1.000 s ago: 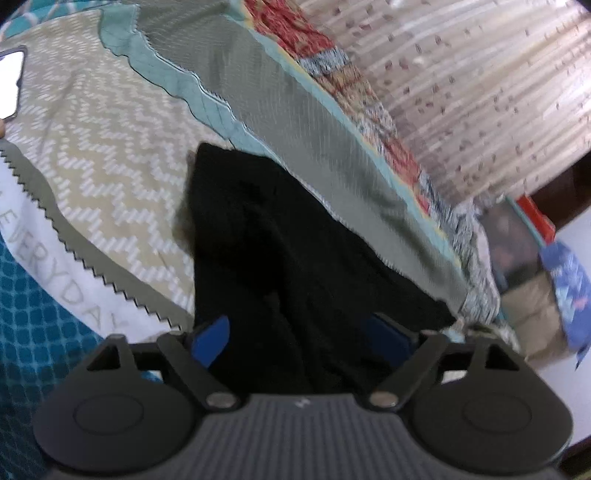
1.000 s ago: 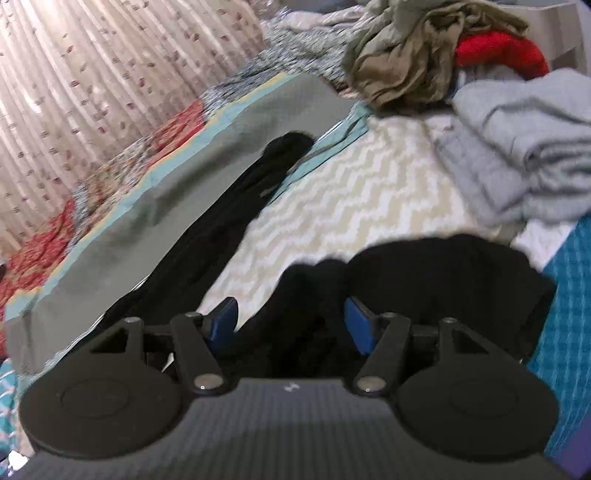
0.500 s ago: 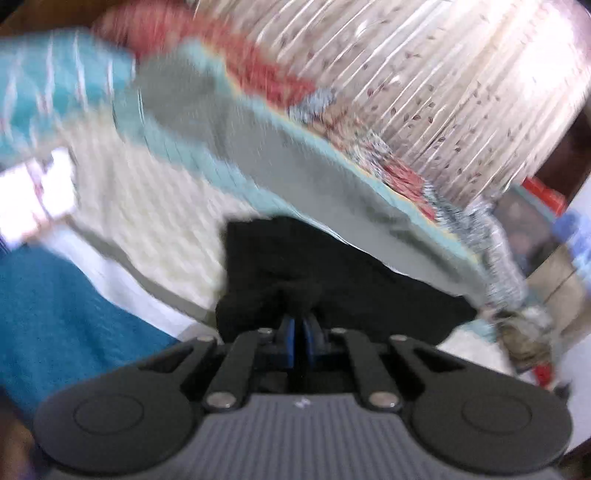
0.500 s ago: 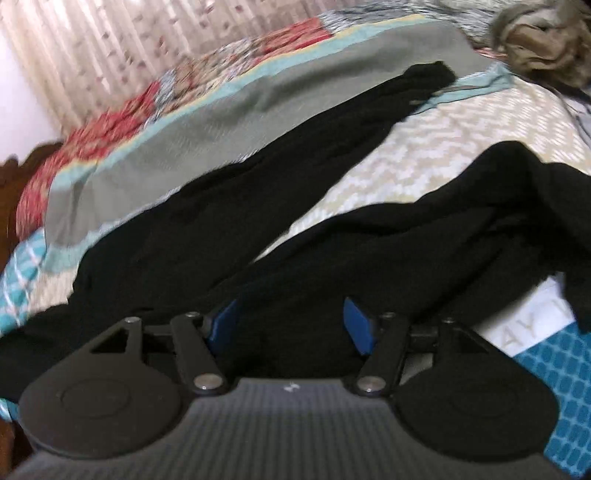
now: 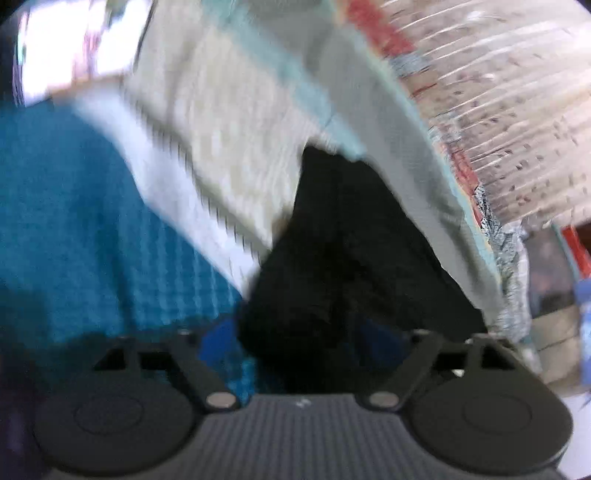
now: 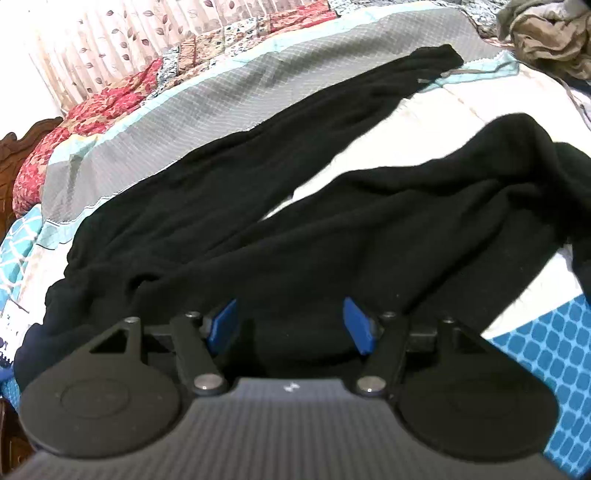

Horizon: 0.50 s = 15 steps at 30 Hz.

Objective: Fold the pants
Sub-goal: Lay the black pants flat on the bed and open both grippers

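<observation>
The black pants [image 6: 258,192] lie spread on the bed, one leg running to the far right and the other bunched at the right. My right gripper [image 6: 290,325] hovers low over the near part of the pants, open, its blue fingers [image 6: 221,325] wide apart with black cloth under and between them. The left wrist view is blurred by motion. There a narrow end of the pants [image 5: 351,240] runs toward my left gripper [image 5: 295,334], whose jaws are opening. Black cloth sits between its blue fingers [image 5: 218,336], and the pads do not press on it.
The patchwork bedspread [image 6: 221,88] has grey, cream zigzag and teal patches [image 5: 74,221]. A heap of brown clothes [image 6: 546,33] lies at the far right corner. A leaf-print curtain [image 6: 129,37] hangs behind the bed, with a wooden bed frame [image 6: 22,147] at the left.
The left gripper closed on the pants' end half a second ago and now stands apart again; its view swung fast. The right gripper slid along the pants, then held still, open throughout.
</observation>
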{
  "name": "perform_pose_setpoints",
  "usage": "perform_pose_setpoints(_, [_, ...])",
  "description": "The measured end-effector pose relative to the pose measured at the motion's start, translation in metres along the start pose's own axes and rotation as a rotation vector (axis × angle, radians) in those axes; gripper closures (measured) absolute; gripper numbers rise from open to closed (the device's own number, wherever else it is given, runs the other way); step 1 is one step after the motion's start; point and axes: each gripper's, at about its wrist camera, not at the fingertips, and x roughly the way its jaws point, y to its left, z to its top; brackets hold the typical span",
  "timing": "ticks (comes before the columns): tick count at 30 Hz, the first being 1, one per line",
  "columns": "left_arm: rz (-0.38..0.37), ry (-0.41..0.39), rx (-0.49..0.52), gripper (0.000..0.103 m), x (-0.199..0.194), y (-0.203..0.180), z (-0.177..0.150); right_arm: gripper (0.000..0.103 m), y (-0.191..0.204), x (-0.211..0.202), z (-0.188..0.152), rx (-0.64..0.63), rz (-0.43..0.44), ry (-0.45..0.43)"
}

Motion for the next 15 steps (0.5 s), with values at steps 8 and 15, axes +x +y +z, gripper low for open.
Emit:
perform_pose_setpoints(8, [-0.019, -0.092, 0.093, 0.082, 0.001, -0.033, -0.007, 0.038, 0.01, 0.006, -0.006, -0.051, -0.046, 0.036])
perform_pose_setpoints(15, [0.198, -0.192, 0.455, 0.085, -0.059, -0.077, -0.035, 0.039, 0.015, 0.005, -0.019, -0.195, -0.092, 0.08])
